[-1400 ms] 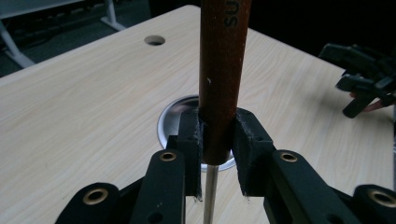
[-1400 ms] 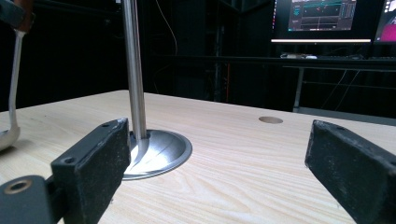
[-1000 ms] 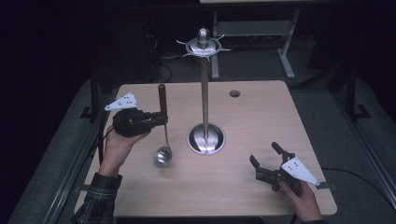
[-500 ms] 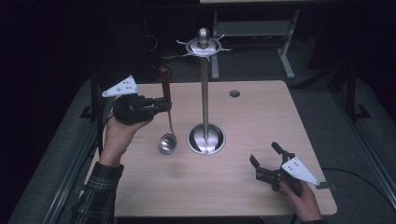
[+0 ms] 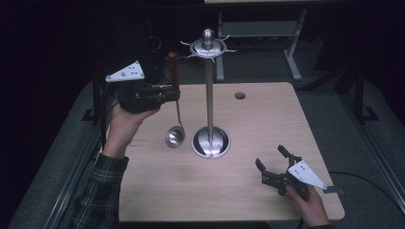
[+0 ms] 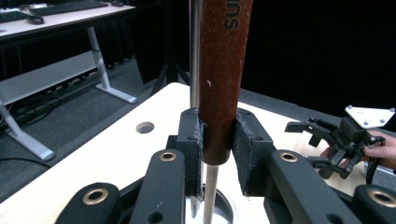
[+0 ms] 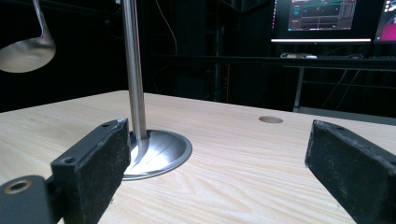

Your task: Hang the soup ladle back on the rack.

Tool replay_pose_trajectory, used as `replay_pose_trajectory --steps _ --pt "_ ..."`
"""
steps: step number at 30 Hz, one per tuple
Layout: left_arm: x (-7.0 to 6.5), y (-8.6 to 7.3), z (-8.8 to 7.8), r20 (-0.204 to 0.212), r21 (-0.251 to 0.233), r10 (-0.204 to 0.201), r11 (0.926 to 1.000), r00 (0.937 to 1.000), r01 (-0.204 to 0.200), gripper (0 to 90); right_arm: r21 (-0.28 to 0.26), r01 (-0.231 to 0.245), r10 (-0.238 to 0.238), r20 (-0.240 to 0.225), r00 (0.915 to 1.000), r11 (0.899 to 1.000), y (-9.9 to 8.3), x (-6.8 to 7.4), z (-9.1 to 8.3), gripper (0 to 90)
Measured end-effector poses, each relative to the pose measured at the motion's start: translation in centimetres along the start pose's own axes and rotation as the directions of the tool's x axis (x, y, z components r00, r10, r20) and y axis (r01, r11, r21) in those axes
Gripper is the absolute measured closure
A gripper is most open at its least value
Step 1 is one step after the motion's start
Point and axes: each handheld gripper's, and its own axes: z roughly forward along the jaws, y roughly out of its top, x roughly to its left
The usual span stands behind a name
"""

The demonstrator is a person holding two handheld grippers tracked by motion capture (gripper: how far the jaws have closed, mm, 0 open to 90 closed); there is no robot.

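Note:
A steel ladle (image 5: pixel 175 136) with a reddish-brown handle (image 6: pixel 220 79) hangs upright above the table, bowl down. My left gripper (image 5: pixel 168 93) is shut on that handle, left of the stand; both pads (image 6: pixel 249 154) press its sides. The bowl of the ladle (image 7: pixel 25 52) shows in the air at the upper left of the right gripper view. A tall metal utensil stand (image 5: pixel 209 90) with hooks at its top rises from a round base (image 7: pixel 156 151) at mid-table. My right gripper (image 5: pixel 272 164) rests at the table's front right, open, nothing between its jaws.
The wooden table (image 5: pixel 248 124) has a round cable hole (image 5: pixel 239 95) at its back right. A white desk frame (image 5: pixel 260 31) stands behind the table. Monitors (image 7: pixel 322 18) glow in the right gripper view. Dark floor surrounds the table.
My left gripper has lifted the ladle upward; its bowl has left the tabletop and the handle top now nears the stand's hooks. The right gripper has stayed put.

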Motion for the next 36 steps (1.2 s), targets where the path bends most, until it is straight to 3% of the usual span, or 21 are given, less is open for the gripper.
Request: replay_pose_trajectory --steps 9,36 --pt "-0.1 0.8 0.7 0.024 0.0 0.01 1.0 0.9997 -0.01 73.9 -0.001 0.002 -0.002 0.0 1.0 1.0 0.0 0.0 0.0 6.3" --pt "0.2 1.4 3.2 0.043 0.022 0.002 0.9997 0.9991 -0.003 73.9 0.0 0.002 -0.002 -0.003 1.0 1.0 0.0 0.0 0.0 6.3"
